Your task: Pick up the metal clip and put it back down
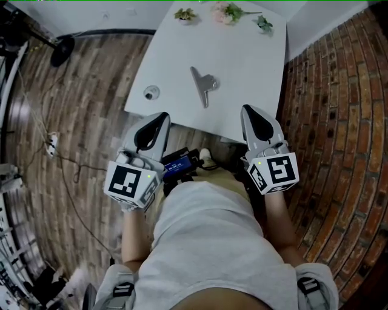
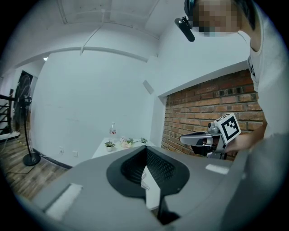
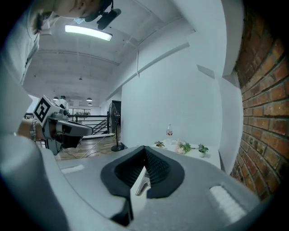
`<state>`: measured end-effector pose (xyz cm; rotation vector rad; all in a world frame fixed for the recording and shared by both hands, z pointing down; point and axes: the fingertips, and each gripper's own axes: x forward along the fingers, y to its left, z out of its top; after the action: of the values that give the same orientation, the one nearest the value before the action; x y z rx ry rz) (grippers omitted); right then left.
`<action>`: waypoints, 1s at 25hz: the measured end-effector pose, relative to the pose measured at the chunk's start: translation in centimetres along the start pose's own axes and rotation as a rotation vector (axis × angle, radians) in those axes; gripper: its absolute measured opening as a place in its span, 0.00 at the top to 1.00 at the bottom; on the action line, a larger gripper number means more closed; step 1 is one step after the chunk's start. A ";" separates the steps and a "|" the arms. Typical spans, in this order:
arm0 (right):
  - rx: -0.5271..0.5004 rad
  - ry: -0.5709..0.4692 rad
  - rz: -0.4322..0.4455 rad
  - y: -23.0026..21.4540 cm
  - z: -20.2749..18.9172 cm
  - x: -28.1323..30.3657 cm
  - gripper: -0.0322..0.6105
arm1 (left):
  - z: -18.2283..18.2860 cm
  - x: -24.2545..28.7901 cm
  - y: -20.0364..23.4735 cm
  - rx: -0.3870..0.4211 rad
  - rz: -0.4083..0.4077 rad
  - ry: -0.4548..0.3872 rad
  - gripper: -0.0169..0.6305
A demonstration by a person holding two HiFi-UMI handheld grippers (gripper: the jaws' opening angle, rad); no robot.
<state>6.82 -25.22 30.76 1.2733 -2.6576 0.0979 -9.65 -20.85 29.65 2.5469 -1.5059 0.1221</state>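
Holding the left hand-held gripper (image 1: 159, 121) and the right hand-held gripper (image 1: 251, 115) side by side just short of the desk (image 1: 254, 66), each pressed together on nothing. Probably parked there as a ready stance, both aimed across the near edge toward the metal clip (image 1: 204, 85). Clip lying flat on the bare middle of the desk, apart from the small round object (image 1: 151, 92) and the little plants (image 1: 224, 12) at the far edge, so easy to approach. Needs spreading before any grasp
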 end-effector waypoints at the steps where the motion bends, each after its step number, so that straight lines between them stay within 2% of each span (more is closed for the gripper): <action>1: 0.000 -0.001 0.001 0.0 0.0 0.1 0.95 | 0.0 -0.1 0.0 0.000 0.001 -0.001 0.95; 11: 0.013 -0.026 0.015 0.7 0.5 0.6 0.95 | 0.4 0.4 0.5 0.030 0.006 -0.002 0.95; 25: 0.012 -0.029 -0.009 0.7 0.8 0.3 0.95 | 0.6 1.3 0.0 0.025 -0.030 -0.013 0.95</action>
<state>5.94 -25.13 30.03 1.3001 -2.6794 0.0949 -9.01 -22.08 29.30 2.5937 -1.4789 0.1213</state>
